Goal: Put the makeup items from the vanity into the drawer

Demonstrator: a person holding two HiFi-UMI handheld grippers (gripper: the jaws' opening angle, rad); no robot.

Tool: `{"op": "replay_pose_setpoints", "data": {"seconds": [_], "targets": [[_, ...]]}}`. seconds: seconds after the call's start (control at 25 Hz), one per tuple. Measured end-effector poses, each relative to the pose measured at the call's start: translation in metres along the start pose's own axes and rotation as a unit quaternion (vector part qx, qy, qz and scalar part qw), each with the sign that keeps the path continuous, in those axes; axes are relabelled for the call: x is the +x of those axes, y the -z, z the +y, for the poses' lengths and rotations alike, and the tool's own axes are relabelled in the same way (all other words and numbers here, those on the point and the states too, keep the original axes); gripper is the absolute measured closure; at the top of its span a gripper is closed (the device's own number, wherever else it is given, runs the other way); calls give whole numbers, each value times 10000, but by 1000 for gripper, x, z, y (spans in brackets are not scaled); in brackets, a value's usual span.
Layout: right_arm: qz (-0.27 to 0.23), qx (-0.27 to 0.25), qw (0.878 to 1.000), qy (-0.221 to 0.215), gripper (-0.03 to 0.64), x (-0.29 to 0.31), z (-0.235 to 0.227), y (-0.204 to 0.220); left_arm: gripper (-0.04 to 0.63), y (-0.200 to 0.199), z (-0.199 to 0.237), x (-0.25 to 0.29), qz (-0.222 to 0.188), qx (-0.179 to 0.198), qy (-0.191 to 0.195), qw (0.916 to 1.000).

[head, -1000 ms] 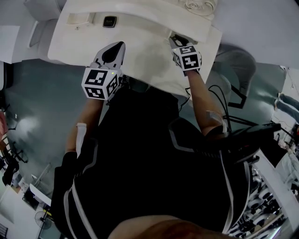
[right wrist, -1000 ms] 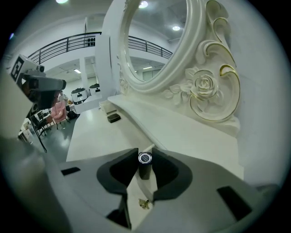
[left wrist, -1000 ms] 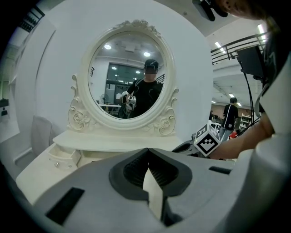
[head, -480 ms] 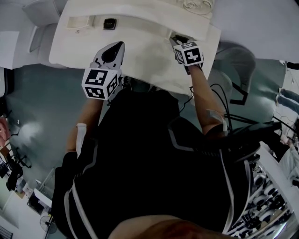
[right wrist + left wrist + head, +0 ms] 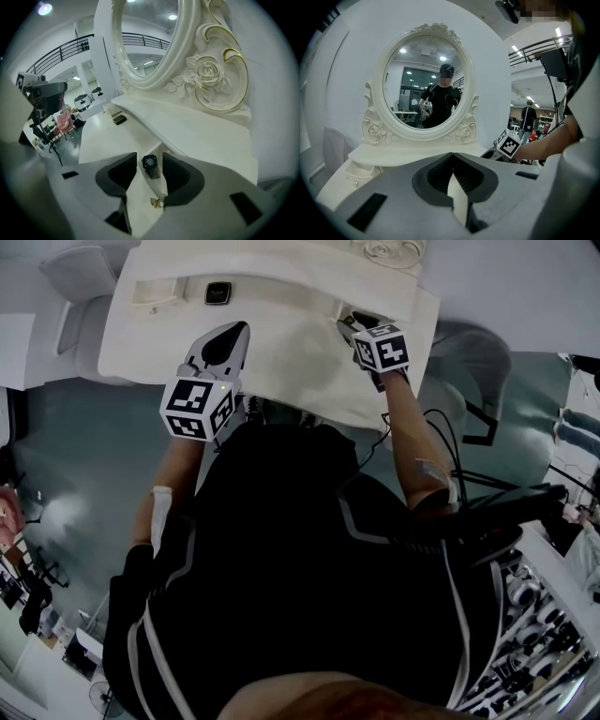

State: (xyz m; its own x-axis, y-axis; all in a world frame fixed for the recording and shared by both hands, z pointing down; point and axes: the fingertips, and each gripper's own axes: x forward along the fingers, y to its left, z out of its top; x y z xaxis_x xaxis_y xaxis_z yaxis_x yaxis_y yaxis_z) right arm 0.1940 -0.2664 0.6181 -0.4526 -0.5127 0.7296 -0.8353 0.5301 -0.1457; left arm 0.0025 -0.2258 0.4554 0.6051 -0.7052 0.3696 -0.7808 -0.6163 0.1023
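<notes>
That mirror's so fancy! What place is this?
Probably a big hall, maybe a filming space: a white vanity with an ornate mirror, a balcony railing, and a camera on a stand.

A big open hall, like a lab or studio: balcony railing (image 5: pixel 61 55), ceiling lights (image 5: pixel 45 8), a camera stand (image 5: pixel 45 91), one white desk (image 5: pixel 281 343).

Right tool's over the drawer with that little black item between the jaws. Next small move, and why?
Probably lift the right tool straight back out. Its jaws are opening, with gaps showing either side of the small black item, which stands in the open drawer. That drop looks done, and a dark compact lies on the vanity top.
</notes>
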Motion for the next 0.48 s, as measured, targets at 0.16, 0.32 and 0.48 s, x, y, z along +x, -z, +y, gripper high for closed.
{"op": "replay_pose_setpoints", "data": {"seconds": [0.16,0.32,0.48], "targets": [[-161,5,9998,67,430,-11,2,-8,592,-4,-1,5,-22,70,164,9998],[-513,161,9984,150,420,-33,1,-27,592,-16,-1,12,-113,158,362,9992],[-967,213,9941,444,420,-66,0,-56,592,-33,0,21,-257,326,600,9973]]}}
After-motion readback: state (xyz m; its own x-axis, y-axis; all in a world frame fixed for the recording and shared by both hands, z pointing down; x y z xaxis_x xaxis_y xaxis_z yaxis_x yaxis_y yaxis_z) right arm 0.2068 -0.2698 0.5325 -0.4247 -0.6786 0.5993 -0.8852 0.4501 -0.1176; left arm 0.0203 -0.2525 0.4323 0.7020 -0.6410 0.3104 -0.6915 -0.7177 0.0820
